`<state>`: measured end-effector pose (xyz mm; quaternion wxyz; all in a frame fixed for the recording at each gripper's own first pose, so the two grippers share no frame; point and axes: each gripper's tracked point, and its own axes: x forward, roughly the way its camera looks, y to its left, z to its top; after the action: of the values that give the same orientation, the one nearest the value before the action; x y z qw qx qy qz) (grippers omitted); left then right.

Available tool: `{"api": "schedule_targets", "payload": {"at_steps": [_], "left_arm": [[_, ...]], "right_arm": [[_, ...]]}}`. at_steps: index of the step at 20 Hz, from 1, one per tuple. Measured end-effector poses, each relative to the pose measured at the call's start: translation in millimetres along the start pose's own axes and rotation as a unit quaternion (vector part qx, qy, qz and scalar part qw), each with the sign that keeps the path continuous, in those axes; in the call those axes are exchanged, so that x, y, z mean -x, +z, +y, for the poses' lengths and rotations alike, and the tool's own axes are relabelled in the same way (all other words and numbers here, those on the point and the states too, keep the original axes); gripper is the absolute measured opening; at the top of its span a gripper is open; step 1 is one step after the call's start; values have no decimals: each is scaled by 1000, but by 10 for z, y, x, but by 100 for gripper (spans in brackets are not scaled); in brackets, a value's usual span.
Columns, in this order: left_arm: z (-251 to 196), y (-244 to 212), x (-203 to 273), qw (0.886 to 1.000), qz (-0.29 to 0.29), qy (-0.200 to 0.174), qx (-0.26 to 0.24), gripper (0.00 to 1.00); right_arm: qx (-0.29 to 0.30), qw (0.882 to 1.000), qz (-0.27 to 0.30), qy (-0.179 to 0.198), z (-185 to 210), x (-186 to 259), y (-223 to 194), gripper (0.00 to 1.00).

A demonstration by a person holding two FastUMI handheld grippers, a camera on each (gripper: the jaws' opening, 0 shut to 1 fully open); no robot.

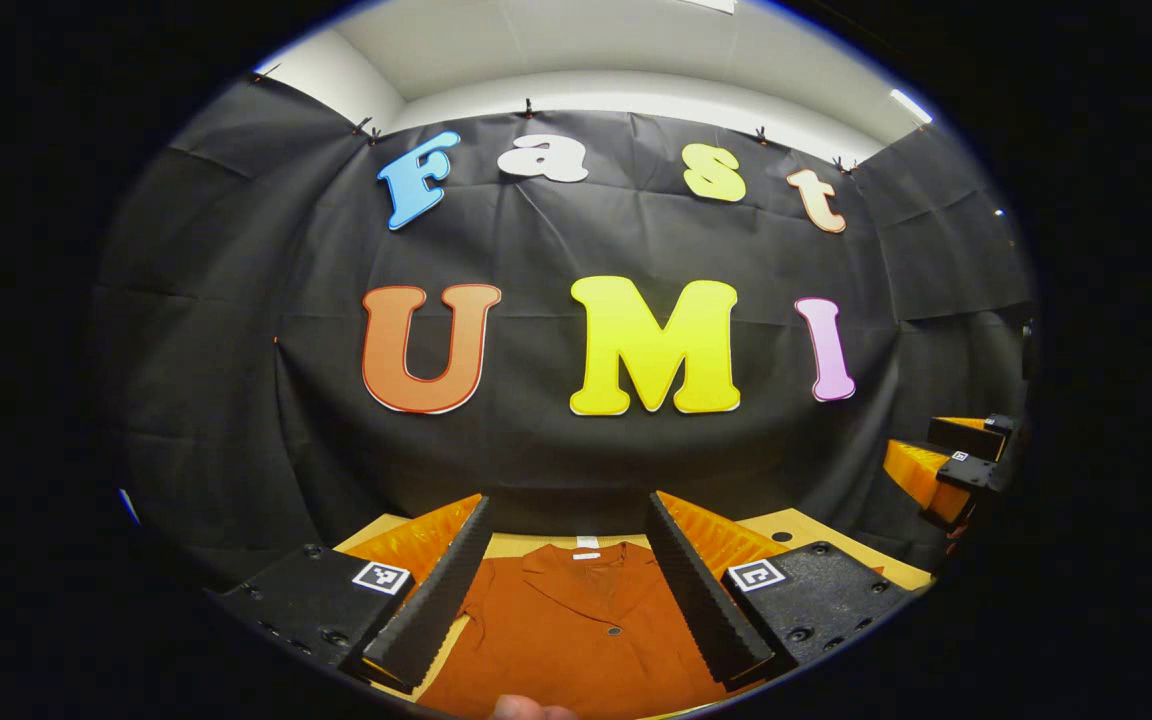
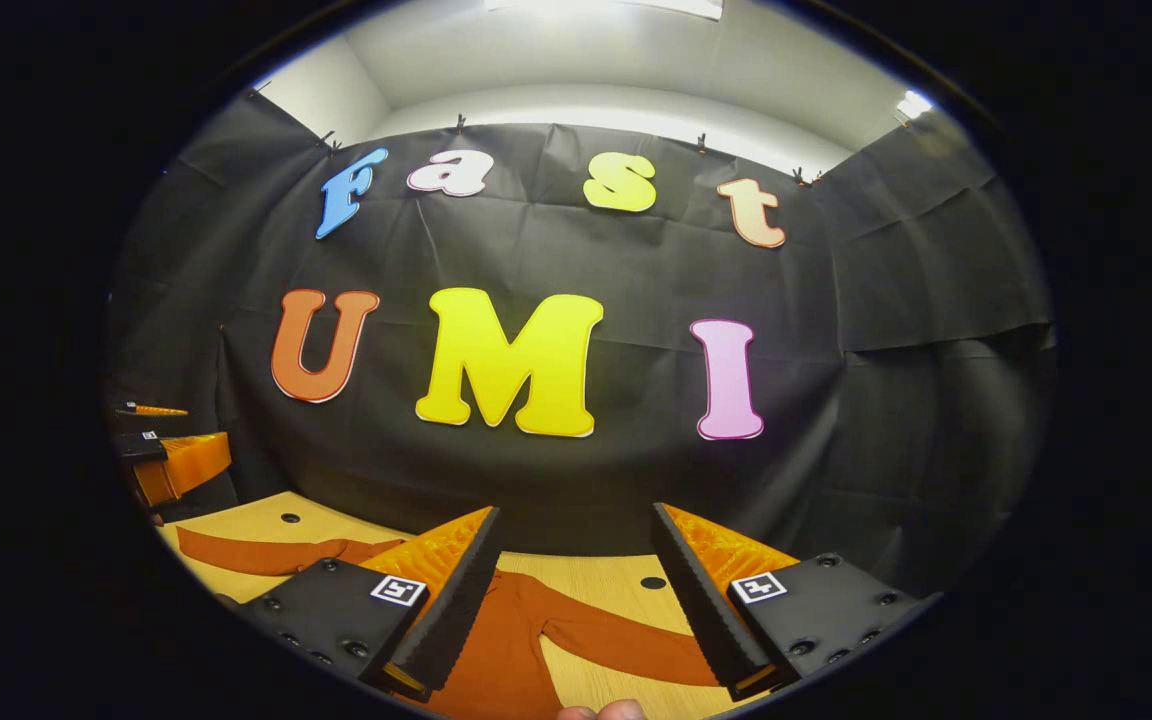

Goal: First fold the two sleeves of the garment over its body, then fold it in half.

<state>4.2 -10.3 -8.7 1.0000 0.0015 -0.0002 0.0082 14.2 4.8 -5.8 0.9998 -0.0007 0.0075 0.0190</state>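
A rust-orange garment (image 1: 576, 625) lies flat on the wooden table (image 1: 796, 525), its collar and a button towards the far side. My left gripper (image 1: 568, 505) hovers above its chest, open, nothing between the fingers. In the right gripper view the garment's body (image 2: 496, 640) has one sleeve (image 2: 626, 635) stretched out to the right and the other sleeve (image 2: 256, 555) spread to the left. My right gripper (image 2: 574, 512) is open above the near sleeve and shoulder, holding nothing. Each gripper shows in the other's view: the right gripper (image 1: 956, 460) at far right, the left gripper (image 2: 171, 460) at far left.
The black cloth wall stands close behind the table's far edge (image 2: 596, 570). Small round holes (image 2: 653, 582) (image 2: 289, 518) mark the tabletop. A fingertip (image 1: 526, 708) of the holding hand peeks in at the bottom.
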Motion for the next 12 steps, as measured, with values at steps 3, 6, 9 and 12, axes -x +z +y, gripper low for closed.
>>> {"api": "schedule_targets", "payload": {"at_steps": [3, 6, 9, 12], "left_arm": [[-21, -11, 1, 1000, 0, 3, -3, 99], [-36, -22, 2, 1000, 3, 7, -3, 99], [-38, -40, 3, 1000, 6, 11, 1, 99], [-60, -27, 18, 1000, 5, 13, -2, 99]], "right_arm": [[-3, 1000, 2, 3, -3, -19, -3, 93], [-2, 1000, 0, 7, 3, -28, 19, 94], [-8, 1000, 0, 11, 5, -29, 14, 93], [-13, 1000, 3, 13, -18, -25, -1, 93]]}}
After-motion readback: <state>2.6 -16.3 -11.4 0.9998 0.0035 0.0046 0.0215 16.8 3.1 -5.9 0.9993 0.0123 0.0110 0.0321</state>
